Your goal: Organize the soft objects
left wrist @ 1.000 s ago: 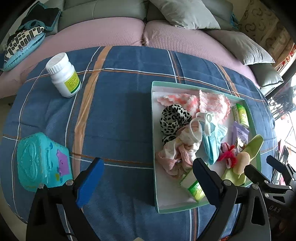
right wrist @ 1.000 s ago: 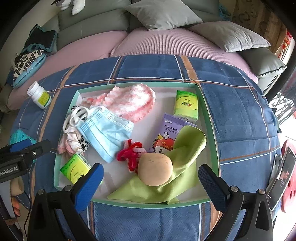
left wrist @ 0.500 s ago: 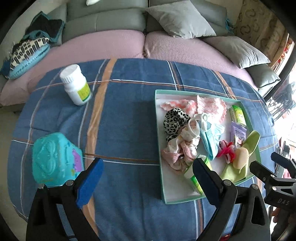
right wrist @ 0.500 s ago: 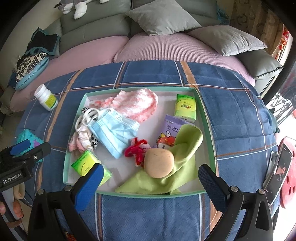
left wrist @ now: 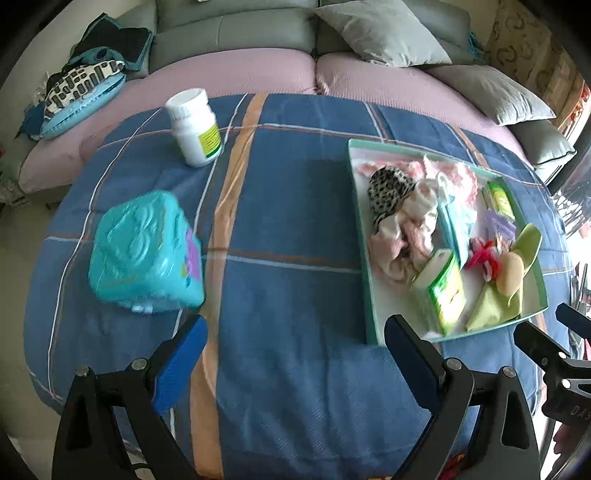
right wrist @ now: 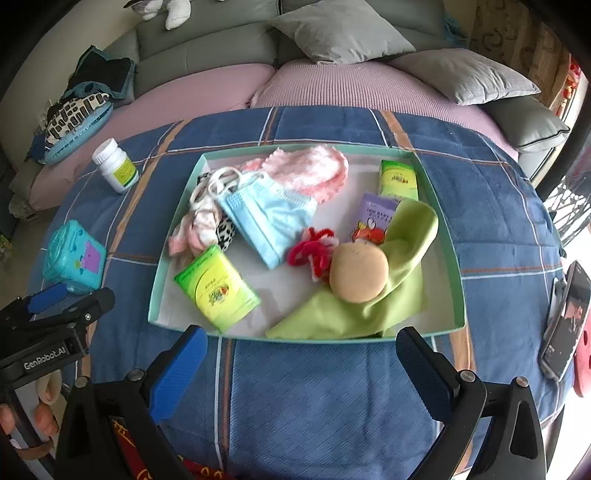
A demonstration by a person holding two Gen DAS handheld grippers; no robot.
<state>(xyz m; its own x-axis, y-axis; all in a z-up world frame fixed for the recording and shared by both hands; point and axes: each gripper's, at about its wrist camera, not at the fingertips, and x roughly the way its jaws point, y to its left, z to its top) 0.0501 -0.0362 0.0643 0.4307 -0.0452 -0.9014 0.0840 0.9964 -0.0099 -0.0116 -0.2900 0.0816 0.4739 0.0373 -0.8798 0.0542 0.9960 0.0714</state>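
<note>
A shallow teal-rimmed tray (right wrist: 177, 221) (left wrist: 360, 236) on the blue plaid cloth holds soft items: a blue face mask (right wrist: 269, 214), a pink knitted piece (right wrist: 310, 170), a leopard-print and pink fabric bundle (left wrist: 395, 206), red yarn (right wrist: 314, 249), a beige round sponge (right wrist: 358, 273) on a green cloth (right wrist: 399, 266), and tissue packs (right wrist: 216, 288). My left gripper (left wrist: 295, 363) hangs open over bare cloth left of the tray. Just short of the tray's near edge, my right gripper (right wrist: 301, 369) is open and holds nothing.
A white pill bottle (left wrist: 194, 127) and a teal plastic box (left wrist: 144, 251) stand on the cloth left of the tray. A phone (right wrist: 565, 317) lies at the right edge. A pink-covered sofa with grey pillows (right wrist: 340, 29) runs along the far side.
Both grippers have pulled back and up from the tray, so the whole cloth shows smaller in each view. Both stay open. Nothing in the tray has moved.
</note>
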